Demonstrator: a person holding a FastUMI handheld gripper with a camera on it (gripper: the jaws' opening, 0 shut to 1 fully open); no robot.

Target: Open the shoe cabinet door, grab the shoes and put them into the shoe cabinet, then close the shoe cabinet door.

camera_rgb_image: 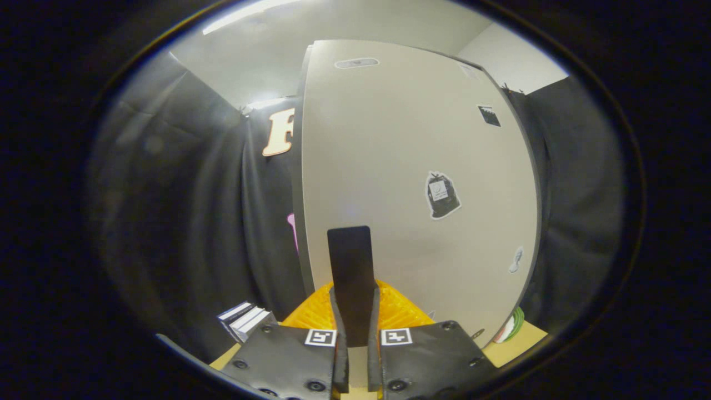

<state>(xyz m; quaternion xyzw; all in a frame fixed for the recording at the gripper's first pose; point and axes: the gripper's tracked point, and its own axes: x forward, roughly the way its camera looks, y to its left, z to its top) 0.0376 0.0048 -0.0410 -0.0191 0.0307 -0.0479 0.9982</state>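
Observation:
The beige shoe cabinet door (pixel 411 166) stands tall just beyond my fingers, its face carrying a few stickers and a small oval plate near the top. My gripper (pixel 353 333) points at it. A flat black strip (pixel 350 272) rises from between the two fingers, and both fingers press on its sides. I cannot tell whether the strip belongs to the door or to something else. Right behind the strip, at the foot of the door, sits an orange ribbed thing (pixel 400 311), likely a shoe, partly hidden by the fingers.
A small stack of white and dark boxes (pixel 247 321) sits left of the fingers. A green and white striped object (pixel 514 325) lies at the door's right foot on a tan surface (pixel 522 345). Black cloth hangs on both sides.

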